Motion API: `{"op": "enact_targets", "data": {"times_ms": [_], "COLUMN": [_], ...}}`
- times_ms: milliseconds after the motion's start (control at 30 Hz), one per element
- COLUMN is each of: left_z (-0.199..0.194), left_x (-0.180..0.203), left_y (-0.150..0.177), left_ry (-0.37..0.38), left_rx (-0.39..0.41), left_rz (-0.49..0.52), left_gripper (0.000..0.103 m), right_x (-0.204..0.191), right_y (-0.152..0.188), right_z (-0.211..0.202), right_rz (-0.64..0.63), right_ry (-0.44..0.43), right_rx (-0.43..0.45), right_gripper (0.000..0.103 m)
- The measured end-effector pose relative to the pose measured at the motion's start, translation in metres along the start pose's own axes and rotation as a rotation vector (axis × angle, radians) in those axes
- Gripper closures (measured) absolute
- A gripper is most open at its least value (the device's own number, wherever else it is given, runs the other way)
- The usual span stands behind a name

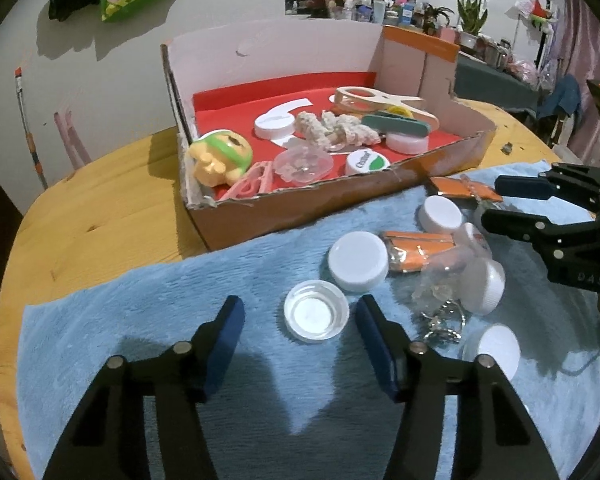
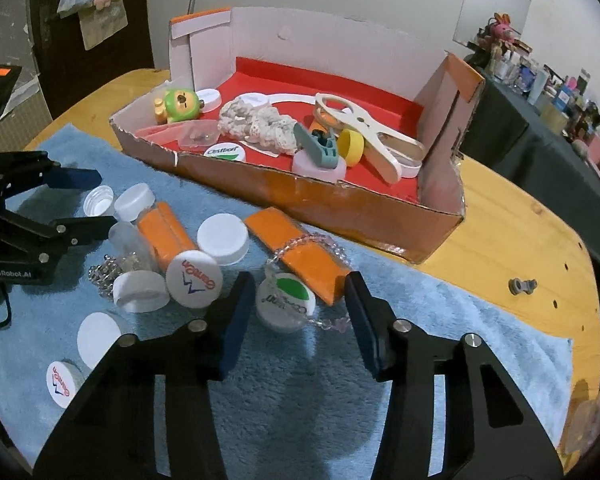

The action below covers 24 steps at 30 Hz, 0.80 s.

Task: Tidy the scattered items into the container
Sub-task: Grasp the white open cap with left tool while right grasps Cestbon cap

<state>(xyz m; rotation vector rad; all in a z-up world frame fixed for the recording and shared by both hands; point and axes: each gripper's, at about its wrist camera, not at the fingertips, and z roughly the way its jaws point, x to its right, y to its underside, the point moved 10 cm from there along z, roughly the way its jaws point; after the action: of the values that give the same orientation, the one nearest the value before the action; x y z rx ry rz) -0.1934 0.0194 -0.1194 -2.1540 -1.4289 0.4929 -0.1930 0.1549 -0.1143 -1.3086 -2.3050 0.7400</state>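
On the blue towel (image 1: 180,300) an upturned clear-white cap (image 1: 316,316) lies between the fingers of my left gripper (image 1: 300,332), whose pads stand clear of it on both sides. My right gripper (image 2: 298,312) straddles a white cap with a green logo (image 2: 286,306), with a gap at the right pad, so it is open. A bead bracelet (image 2: 300,242) drapes over an orange packet (image 2: 300,256) just beyond that cap. The cardboard box (image 1: 340,200) with a red floor stands behind the towel and holds a green toy (image 1: 220,156), caps, a crochet piece and clips.
More white caps (image 1: 358,260), orange packets (image 1: 416,248), a clear bottle and a metal chain (image 1: 440,320) are scattered on the towel between the grippers. The towel covers a round wooden table (image 1: 100,208). A small grey part (image 2: 522,286) lies on the bare wood at right.
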Motion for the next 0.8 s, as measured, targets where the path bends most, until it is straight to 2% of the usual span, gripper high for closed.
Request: {"op": "enact_targets", "data": {"times_ms": [433, 800], "left_z": [-0.002, -0.003], "left_x": [0.004, 0.004], "left_y": [0.001, 0.001], "left_ry": [0.011, 0.029], "left_rx": [0.010, 0.009], "left_rz": [0.012, 0.001], "left_gripper": [0.054, 0.061], "right_x": [-0.004, -0.017], "right_y": [0.002, 0.004], "right_z": [-0.008, -0.018], "right_rz": [-0.016, -0.054], "right_ry": [0.001, -0.009], "right_rx": [0.005, 0.015], "right_gripper": [0.070, 0.070]}}
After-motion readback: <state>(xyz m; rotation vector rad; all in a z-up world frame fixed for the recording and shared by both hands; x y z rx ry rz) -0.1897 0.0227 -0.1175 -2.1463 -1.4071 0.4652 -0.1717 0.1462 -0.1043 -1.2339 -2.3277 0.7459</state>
